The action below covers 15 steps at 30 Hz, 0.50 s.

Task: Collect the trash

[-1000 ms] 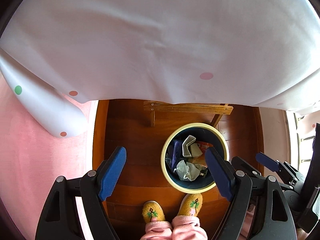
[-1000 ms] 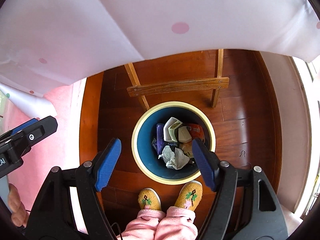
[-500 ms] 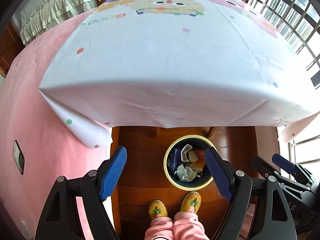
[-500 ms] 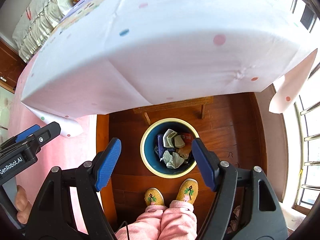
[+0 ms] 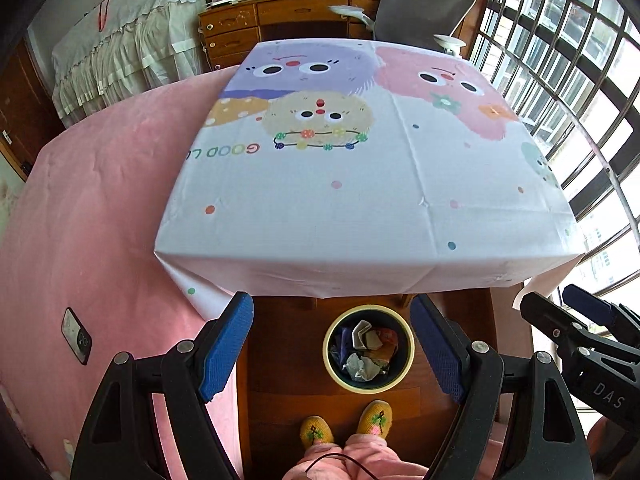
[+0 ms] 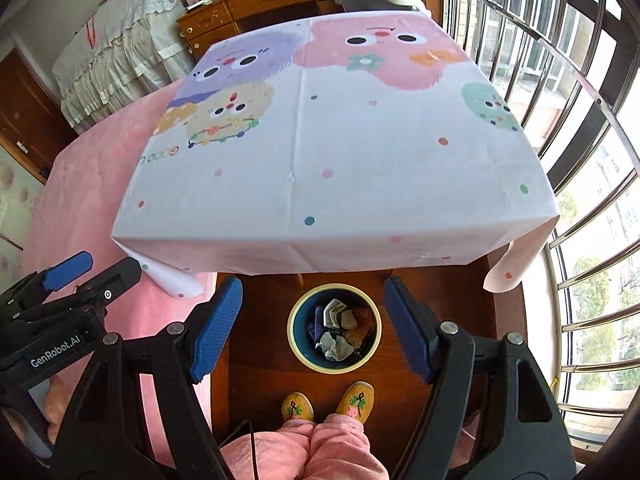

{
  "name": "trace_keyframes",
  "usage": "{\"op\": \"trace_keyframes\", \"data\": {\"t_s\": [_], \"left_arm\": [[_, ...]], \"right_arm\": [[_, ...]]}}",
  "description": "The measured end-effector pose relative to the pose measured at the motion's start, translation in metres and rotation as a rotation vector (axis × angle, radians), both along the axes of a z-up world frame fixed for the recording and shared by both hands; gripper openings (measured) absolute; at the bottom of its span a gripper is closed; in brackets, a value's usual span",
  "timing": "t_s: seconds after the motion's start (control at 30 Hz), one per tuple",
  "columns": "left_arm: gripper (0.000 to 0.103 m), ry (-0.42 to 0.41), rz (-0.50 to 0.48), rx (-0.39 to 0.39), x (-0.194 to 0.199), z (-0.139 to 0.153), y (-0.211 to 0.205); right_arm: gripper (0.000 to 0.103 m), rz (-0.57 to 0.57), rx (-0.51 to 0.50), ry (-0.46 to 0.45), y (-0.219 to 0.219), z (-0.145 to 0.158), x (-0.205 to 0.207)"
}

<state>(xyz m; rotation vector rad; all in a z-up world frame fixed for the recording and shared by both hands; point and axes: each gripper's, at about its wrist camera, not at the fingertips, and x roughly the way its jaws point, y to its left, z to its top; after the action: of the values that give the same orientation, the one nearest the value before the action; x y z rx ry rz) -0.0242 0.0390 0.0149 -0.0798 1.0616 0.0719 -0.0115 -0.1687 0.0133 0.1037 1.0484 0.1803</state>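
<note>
1. Left gripper [image 5: 332, 348]: jaws spread wide, nothing between them, held above the floor in front of the table [image 5: 360, 200].
2. Right gripper [image 6: 314, 324]: likewise released and empty.
3. Bin [image 5: 406, 374] stands on the wood floor just beyond the person's slippers [image 5: 374, 418], partly under the table edge.
4. Trash [image 6: 336, 346] lies inside the bin: crumpled paper, folded cartons, wrappers.
5. Tablecloth [image 6: 360, 160] with cartoon print, bare of objects.
</note>
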Motion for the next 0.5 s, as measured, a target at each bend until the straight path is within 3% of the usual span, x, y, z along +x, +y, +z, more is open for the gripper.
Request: {"op": "trace_keyframes", "data": {"t_s": [0.23, 0.5], "left_arm": [[0.083, -0.061, 0.008, -0.006, -0.007, 0.043, -0.009], [0.083, -0.123, 0.018, 0.024, -0.014, 0.071, -0.025]], "right_arm": [[0.071, 0.004, 0.006, -0.050, -0.006, 0.053, -0.005], [0.071, 0.009, -0.018, -0.103, -0.007, 0.076, -0.013]]}}
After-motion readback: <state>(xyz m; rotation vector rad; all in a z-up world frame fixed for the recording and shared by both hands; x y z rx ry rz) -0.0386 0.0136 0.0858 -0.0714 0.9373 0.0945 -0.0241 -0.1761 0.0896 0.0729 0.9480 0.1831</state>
